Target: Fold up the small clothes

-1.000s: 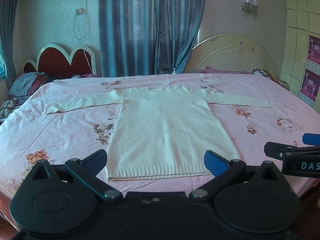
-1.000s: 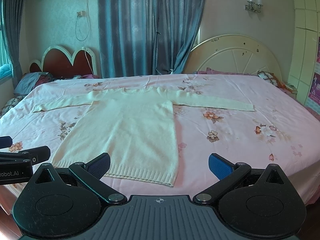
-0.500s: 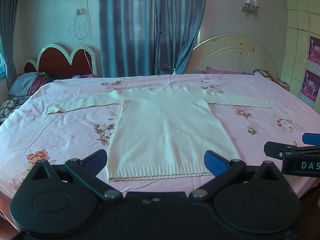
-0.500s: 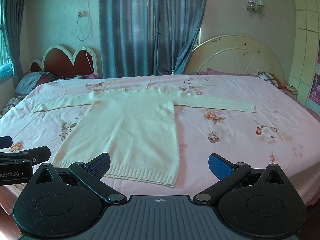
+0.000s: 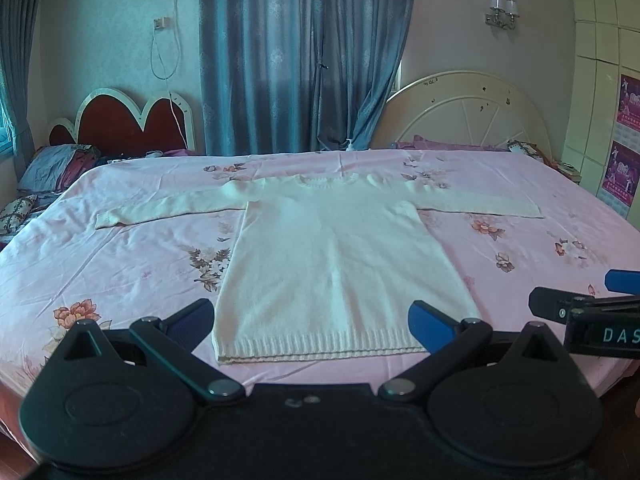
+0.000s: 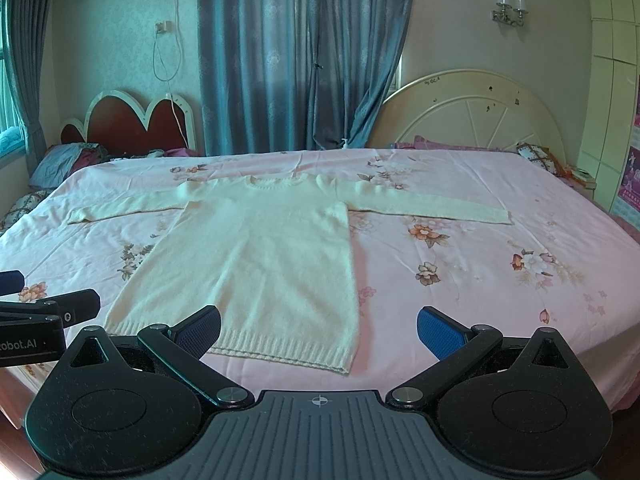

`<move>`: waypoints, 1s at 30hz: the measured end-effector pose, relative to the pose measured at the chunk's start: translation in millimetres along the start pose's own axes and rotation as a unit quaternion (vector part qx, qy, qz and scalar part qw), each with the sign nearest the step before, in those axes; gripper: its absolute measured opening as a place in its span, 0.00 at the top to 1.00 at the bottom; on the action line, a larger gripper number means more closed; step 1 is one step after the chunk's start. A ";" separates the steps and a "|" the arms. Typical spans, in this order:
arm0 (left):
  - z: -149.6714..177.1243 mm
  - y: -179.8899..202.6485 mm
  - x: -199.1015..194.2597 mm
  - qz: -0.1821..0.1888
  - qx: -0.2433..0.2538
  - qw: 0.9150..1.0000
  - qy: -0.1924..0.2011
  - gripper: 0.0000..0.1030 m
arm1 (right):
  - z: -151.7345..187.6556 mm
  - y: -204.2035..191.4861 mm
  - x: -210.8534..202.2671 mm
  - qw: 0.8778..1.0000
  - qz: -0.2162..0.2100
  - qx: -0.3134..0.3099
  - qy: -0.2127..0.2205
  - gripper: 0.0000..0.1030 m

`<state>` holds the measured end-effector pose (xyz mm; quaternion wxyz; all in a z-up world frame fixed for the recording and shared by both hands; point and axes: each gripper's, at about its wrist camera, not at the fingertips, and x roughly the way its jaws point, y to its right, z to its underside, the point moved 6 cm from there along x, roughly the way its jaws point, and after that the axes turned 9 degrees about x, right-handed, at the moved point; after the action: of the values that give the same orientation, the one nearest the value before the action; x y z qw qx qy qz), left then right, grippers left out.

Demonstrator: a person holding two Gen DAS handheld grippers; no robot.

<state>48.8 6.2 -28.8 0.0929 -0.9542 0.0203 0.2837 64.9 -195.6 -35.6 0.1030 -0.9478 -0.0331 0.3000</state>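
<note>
A cream knit sweater (image 5: 336, 256) lies flat and face up on the bed (image 5: 120, 264), on a pink floral bedsheet (image 6: 500, 264). Its 2 sleeves are stretched straight out to either side, the round neckline points toward the curtains (image 5: 296, 56), and the ribbed hem (image 5: 320, 350) runs along the near edge of the bed.

Compared with 1.0 s and 0.5 s ago, almost nothing differs. The sweater has kept the same outline, with no new crease or lifted edge. Both cameras hold nearly the same framing; only a very slight drift of the scene shows.

The left gripper (image 5: 316, 322) hovers at the near bed edge with its 2 fingers spread wide, as before, one blue pad just outside the hem's left corner and the other over its right end; whether they touch the knit cannot be told. The right gripper (image 6: 318, 332) is likewise spread wide and holds nothing. Its left pad sits over the hem, its right pad over bare sheet beside the sweater's right edge. Each gripper shows at the margin of the other's view, side by side and apart.
</note>
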 end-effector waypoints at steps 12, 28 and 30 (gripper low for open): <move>-0.2 -0.9 0.7 -0.001 -0.001 1.000 -0.001 0.00 | 0.0 -0.4 0.5 1.000 0.000 -0.001 -0.001 0.00; -3.9 -13.4 35.5 0.012 -0.018 1.000 -0.008 0.00 | -9.7 11.4 33.7 1.000 0.019 0.024 0.000 0.00; -12.8 -15.3 50.8 0.017 -0.017 1.000 -0.008 0.00 | -15.9 11.9 44.0 0.999 0.026 0.028 0.000 0.00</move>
<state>99.7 19.5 -43.4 0.0716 -0.9529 0.0310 0.2931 110.0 -204.6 -50.2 0.1216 -0.9451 0.0001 0.3032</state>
